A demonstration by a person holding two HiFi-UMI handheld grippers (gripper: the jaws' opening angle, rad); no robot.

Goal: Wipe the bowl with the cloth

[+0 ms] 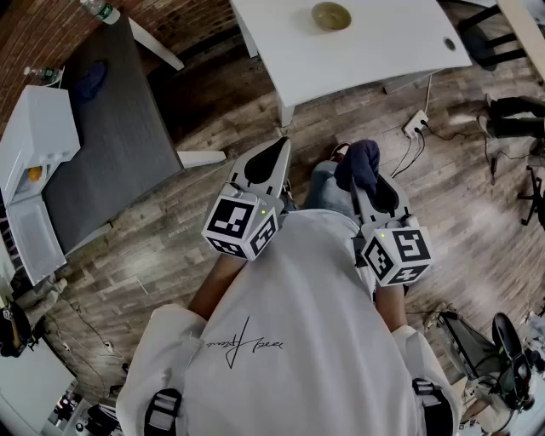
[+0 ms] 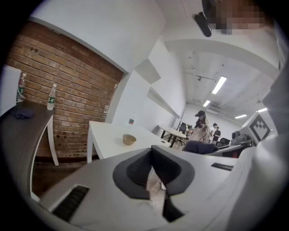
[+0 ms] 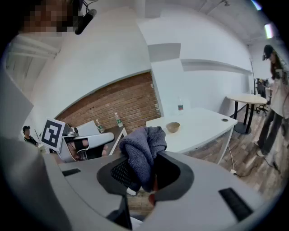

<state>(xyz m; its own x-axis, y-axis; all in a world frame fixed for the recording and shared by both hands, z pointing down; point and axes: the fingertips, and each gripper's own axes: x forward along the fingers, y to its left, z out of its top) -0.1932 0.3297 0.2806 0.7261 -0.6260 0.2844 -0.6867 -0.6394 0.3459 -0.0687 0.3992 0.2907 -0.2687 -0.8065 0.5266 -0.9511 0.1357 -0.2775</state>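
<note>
Cloth (image 3: 142, 152) bunched in right claw (image 3: 144, 178); bowl (image 1: 331, 15) sits on white table (image 1: 379, 53)

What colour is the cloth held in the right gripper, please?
Dark blue-grey; the cloth shows best in the right gripper view.

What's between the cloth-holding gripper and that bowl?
Head view: only wood floor and bare white tabletop lie between the right gripper with its cloth and the bowl.

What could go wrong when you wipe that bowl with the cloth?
The right gripper only pinches the bunched cloth, so it might slip out. The bowl sits loose on the white table; with the left gripper shut and far off, wiping could push it along. The power strip on the floor might trip you.
</note>
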